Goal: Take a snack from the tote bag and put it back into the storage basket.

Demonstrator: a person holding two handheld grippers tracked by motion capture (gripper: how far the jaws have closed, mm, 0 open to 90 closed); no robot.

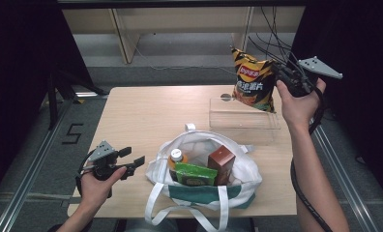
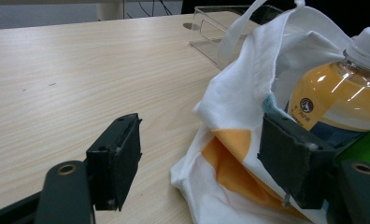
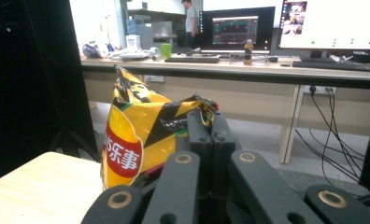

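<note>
Unpacking step, by the look of it: right gripper [image 1: 282, 76] clamped on the crinkled yellow-and-black chip bag [image 1: 253, 80], aloft over the clear plastic tray [image 1: 243, 126] at far right. Next, probably: lowering into tray, then release. Left gripper [image 1: 135, 162] spread wide, empty, beside the white cloth tote [image 1: 245, 176].

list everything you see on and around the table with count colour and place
chip bag: 1, yellow and black, held in the air above the clear box
clear box: 1, transparent, far right of table
tote bag: 1, white with green band, near edge of table
juice bottle: 1, orange with white cap, in the tote
green packet: 1, green, in the tote
brown carton: 1, brown, in the tote
table: 1, light wood
left tongs: 1, black, open, beside the tote
right tongs: 1, black, shut on the chip bag's top edge
</note>
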